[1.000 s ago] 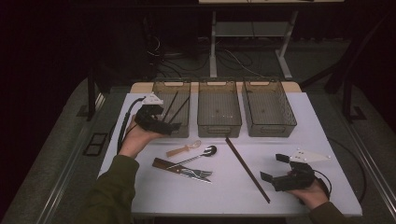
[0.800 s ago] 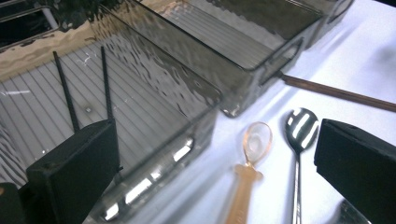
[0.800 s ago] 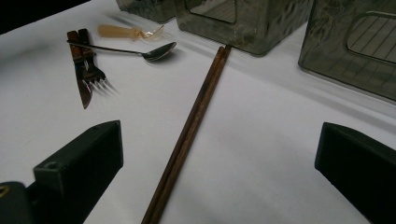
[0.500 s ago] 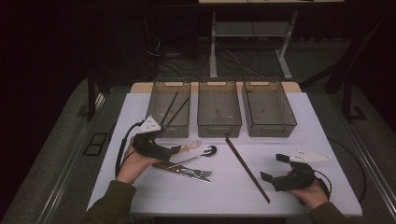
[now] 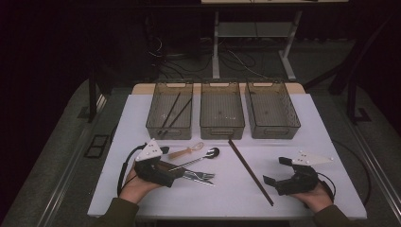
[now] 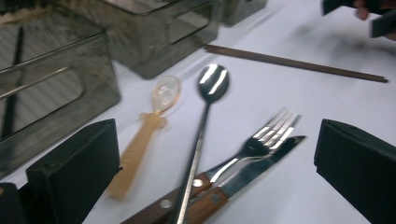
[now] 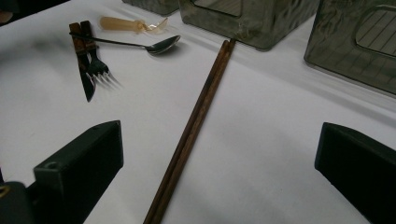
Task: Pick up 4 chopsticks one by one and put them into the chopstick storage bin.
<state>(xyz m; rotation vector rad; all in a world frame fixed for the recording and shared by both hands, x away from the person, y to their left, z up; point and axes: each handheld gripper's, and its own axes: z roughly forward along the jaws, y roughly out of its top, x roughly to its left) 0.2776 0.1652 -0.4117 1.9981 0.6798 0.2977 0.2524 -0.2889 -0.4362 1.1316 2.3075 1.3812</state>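
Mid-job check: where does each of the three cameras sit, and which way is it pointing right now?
High view: above the person's side, looking forward and down on the white table and three bins; both hands and forearms show.
Left gripper view: rides the left hand-held gripper, low, facing the metal spoon, fork and knife; its open jaws show.
Right gripper view: rides the right hand-held gripper, facing the chopsticks; open jaws show.
Both gripper views share the spoon and chopsticks.

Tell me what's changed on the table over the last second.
The left claw came back from the left bin toward the person and now sits open, low over the metal spoon, fork and knife. It holds nothing. The right claw, the chopsticks and the cutlery stayed put.
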